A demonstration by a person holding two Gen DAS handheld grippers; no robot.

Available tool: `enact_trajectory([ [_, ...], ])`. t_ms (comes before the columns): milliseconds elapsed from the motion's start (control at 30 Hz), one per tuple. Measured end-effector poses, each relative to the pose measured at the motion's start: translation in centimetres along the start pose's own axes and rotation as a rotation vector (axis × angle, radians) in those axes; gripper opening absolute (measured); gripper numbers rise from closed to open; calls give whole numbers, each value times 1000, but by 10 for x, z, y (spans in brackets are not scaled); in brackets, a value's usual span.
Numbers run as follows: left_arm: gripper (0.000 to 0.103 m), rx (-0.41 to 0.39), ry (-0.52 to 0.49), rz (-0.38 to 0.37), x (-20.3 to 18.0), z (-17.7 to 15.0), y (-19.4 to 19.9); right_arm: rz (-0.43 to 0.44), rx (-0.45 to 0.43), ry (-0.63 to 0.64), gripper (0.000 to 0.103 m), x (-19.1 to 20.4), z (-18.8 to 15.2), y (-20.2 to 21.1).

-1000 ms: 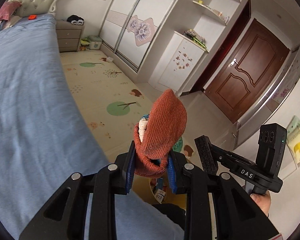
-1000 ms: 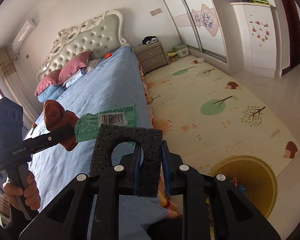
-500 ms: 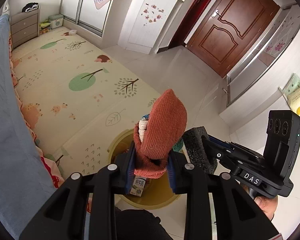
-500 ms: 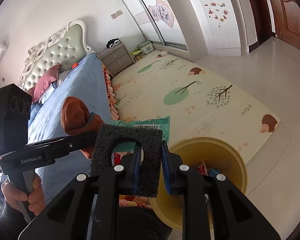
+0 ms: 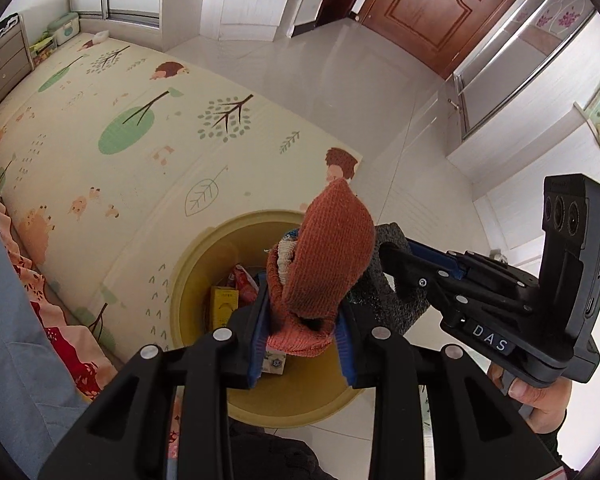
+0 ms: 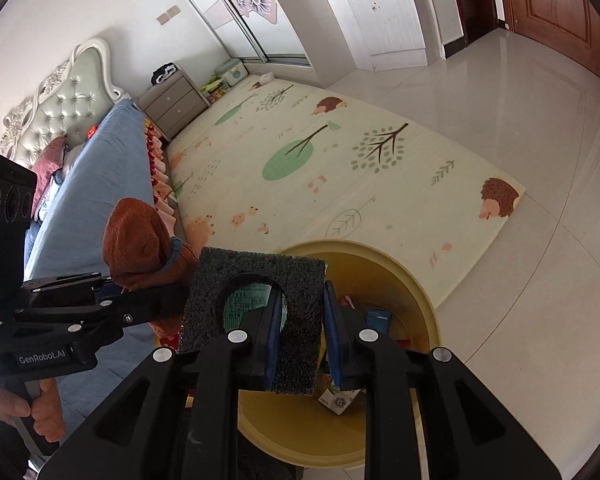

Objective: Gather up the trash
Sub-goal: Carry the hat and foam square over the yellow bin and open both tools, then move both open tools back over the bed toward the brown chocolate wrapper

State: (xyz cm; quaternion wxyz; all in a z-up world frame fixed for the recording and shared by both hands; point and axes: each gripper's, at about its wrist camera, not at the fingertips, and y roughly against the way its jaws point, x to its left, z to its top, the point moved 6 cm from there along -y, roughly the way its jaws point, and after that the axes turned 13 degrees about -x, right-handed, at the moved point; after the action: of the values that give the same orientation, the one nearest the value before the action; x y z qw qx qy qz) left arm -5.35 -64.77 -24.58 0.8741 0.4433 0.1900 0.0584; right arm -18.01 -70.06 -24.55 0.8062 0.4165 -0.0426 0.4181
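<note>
Loosening, left fingers [image 5: 302, 344] pinch a rust knit sock [image 5: 324, 268]; right fingers [image 6: 300, 344] clamp dark foam [image 6: 256, 276].

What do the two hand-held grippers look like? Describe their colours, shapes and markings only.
Both are black plastic. The left gripper and right gripper each have two angular, cut-out fingers with silver screw heads and blue pads. Seen side-on, each carries a boxy black camera block with round lenses. The right one reads "DAS" and shows a small green light; the left reads "GenRobot.AI". No cables are visible.
</note>
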Motion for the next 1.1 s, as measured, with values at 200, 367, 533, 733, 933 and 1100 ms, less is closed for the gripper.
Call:
enact_trajectory([
  [200, 72, 77, -18, 55, 7, -11, -26, -20, 45, -45, 31, -16, -13, -16],
  [367, 73, 117, -17, 61, 9, -16, -33, -31, 73, -43, 32, -21, -21, -23],
  [533, 73, 132, -30, 59, 8, -19, -36, -33, 83, -36, 32, -20, -23, -23],
  [733, 73, 116, -34, 49, 5, -16, -32, -33, 89, -26, 32, -18, -22, -21],
  [933, 73, 80, -28, 49, 3, -11, -14, -38, 68, -5, 32, -10, -15, -6],
  [1100, 73, 16, -37, 47, 4, -3, 19, -29, 30, 28, 32, 10, 0, 16],
])
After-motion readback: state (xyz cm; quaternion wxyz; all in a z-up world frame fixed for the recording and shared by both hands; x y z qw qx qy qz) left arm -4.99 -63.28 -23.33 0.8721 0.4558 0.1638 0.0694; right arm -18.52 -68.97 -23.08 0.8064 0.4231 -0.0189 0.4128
